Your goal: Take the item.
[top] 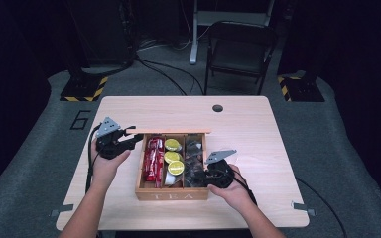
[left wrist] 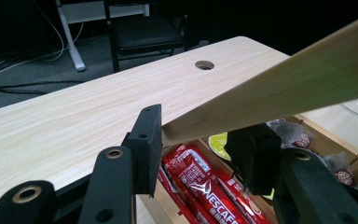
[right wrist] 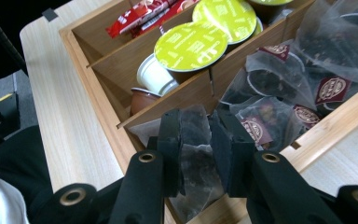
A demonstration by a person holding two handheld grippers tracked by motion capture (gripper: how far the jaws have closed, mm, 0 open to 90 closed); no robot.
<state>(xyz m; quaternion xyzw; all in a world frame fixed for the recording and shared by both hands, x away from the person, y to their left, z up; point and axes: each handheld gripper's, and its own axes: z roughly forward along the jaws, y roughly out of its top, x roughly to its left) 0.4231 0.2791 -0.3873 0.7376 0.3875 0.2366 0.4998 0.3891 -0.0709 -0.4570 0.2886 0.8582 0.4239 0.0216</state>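
Note:
A wooden tea box (top: pixel 171 195) stands in the middle of the table, its lid (top: pixel 178 132) raised at the far side. The left compartment holds red Nescafe sticks (top: pixel 154 158) (left wrist: pixel 200 186), the middle one green-topped capsules (top: pixel 173 156) (right wrist: pixel 191 45), the right one clear tea bags (top: pixel 194 153) (right wrist: pixel 307 70). My left gripper (top: pixel 134 139) (left wrist: pixel 198 137) is at the box's far left corner, shut on the end of the lid (left wrist: pixel 284 88). My right gripper (top: pixel 198 177) (right wrist: pixel 196 123) is over the near right compartment, shut on one tea bag (right wrist: pixel 196 158).
A cable hole (top: pixel 218 108) is in the table's far side. A folding chair (top: pixel 238 49) stands beyond the table. A white cup (right wrist: pixel 154 74) and a brown capsule (right wrist: pixel 142 98) lie at the near end of the middle compartment. Bare tabletop (top: pixel 258 134) lies right of the box.

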